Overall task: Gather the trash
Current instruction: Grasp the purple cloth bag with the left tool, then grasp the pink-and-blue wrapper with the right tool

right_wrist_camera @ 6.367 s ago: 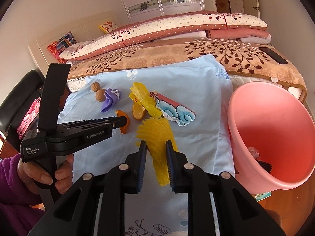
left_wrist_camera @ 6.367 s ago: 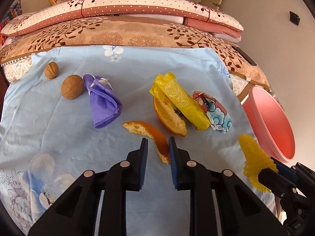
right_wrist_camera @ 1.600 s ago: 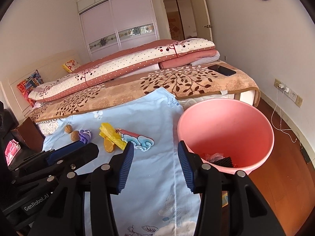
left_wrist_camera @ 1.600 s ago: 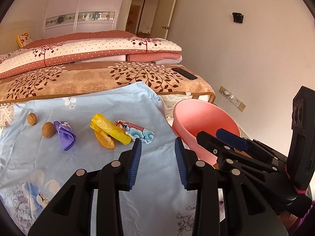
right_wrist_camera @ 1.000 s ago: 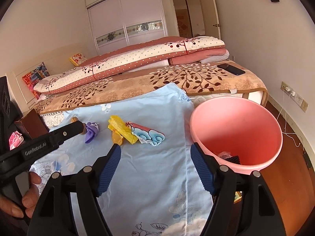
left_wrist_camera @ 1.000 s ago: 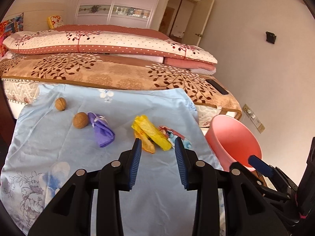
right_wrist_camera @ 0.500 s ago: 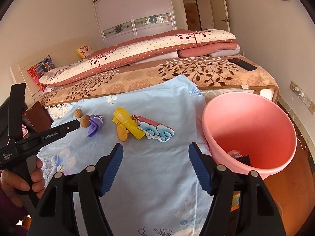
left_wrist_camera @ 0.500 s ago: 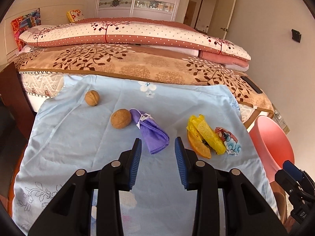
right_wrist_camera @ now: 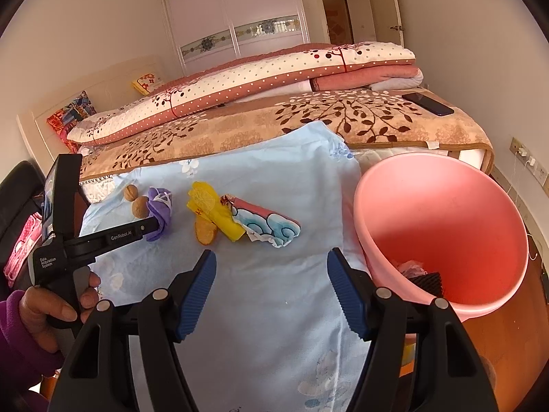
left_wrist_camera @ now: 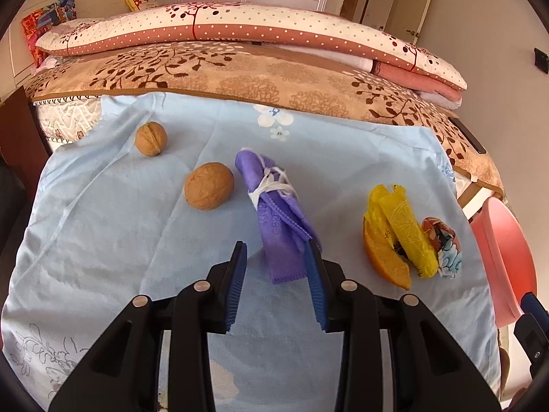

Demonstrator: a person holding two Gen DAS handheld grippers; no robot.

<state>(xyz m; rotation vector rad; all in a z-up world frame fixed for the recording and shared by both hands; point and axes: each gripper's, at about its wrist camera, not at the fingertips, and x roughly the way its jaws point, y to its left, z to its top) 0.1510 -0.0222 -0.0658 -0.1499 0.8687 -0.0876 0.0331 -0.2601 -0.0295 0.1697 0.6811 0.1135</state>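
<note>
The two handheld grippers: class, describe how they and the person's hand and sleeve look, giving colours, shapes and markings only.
Both the left gripper and the right gripper have black angular arms with silver rivets and ribbed blue finger pads. Seen from the right wrist, the left gripper bears white "GenRobot.AI" and "Data Acquisition System" lettering. The bare hand wears a purple sleeve. No cables show.

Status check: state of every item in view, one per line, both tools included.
left tool: open, straddling the purple cloth's near end
right tool: open, empty, above the sheet
purple cloth: rolled, tied with white string, lying on sheet
near walnut: whole, on sheet
far walnut: whole, on sheet
orange peel: under the yellow wrapper
yellow wrapper: crumpled
pink bin: tilted, some trash inside
</note>
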